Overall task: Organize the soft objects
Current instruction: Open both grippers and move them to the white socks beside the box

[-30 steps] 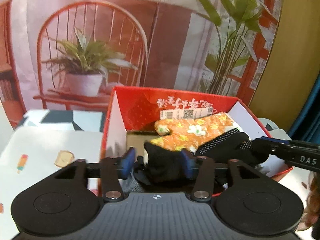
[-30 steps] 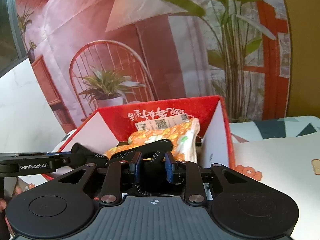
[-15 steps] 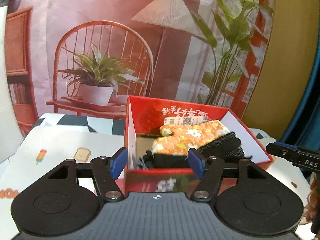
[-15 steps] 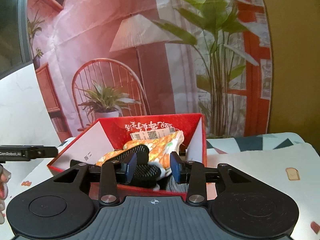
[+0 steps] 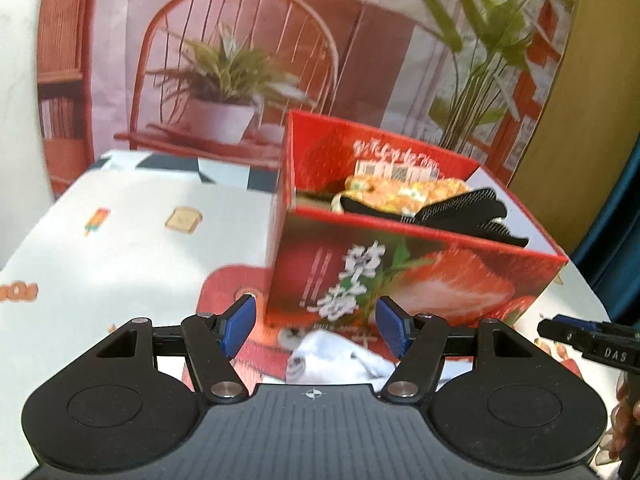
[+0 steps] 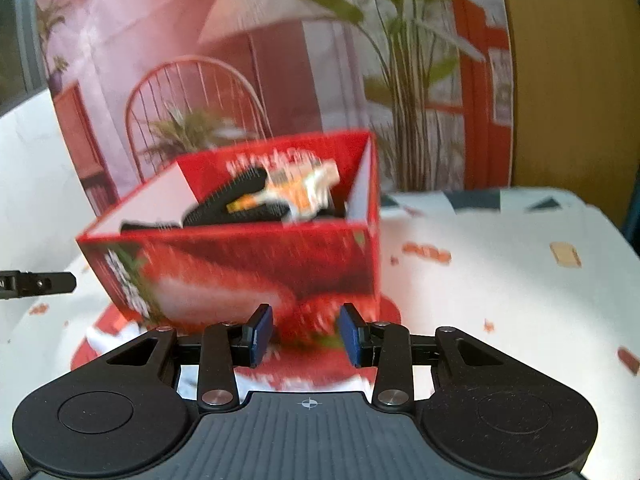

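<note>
A red strawberry-print box stands on the table, holding an orange floral mitt and black dotted gloves. My left gripper is open in front of the box's near wall, with nothing between its pads. Just below it a white soft cloth lies on the red mat. My right gripper hangs before the box front; its jaws are opening and the gap is empty. Each gripper's tip shows at the edge of the other's view.
A round red mat lies under the box on a white tablecloth with small food prints. A backdrop printed with a chair, lamp and plants hangs behind. A blue curtain is at the right.
Both grippers have let go of the black gloves in the box, opened, and drawn back and down. The box's front wall now fills the middle of both views.
</note>
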Demonstrator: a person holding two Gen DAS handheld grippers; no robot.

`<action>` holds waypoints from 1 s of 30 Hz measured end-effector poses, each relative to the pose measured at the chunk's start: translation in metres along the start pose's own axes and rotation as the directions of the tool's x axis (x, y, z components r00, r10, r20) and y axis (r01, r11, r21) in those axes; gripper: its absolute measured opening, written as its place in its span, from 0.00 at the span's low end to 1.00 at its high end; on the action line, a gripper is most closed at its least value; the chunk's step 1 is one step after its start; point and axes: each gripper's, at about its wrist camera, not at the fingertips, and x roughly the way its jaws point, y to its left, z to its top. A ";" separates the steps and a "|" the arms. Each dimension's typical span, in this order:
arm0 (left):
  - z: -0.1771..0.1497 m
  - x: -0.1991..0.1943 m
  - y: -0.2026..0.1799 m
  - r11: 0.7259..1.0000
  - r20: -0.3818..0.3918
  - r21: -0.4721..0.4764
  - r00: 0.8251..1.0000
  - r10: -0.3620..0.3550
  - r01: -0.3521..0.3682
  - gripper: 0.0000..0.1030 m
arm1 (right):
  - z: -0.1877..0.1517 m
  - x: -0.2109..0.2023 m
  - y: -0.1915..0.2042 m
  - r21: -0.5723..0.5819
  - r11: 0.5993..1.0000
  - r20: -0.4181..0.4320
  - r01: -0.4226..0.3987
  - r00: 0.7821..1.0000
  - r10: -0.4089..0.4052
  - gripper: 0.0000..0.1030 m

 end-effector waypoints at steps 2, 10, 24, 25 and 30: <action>-0.004 0.004 0.002 1.000 -0.015 -0.008 1.000 -0.001 0.001 0.66 | -0.007 0.004 -0.002 -0.005 1.000 -0.027 0.012 1.000 -0.012 0.43; -0.018 0.023 0.007 1.000 -0.079 -0.032 0.997 -0.002 0.000 0.66 | -0.031 0.021 -0.008 -0.030 0.999 -0.133 0.040 0.990 -0.044 0.48; -0.029 0.048 0.011 0.998 -0.133 -0.065 0.991 -0.014 0.005 0.64 | -0.030 0.044 0.000 -0.061 0.998 -0.174 -0.006 0.985 -0.005 0.38; -0.029 0.049 0.012 0.998 -0.134 -0.067 0.991 -0.012 0.003 0.63 | -0.029 0.046 0.001 -0.064 0.998 -0.175 -0.013 0.985 0.002 0.36; -0.028 0.049 0.016 0.997 -0.134 -0.076 0.991 -0.007 -0.003 0.62 | -0.021 0.056 0.007 -0.084 0.996 -0.176 -0.031 0.984 0.016 0.28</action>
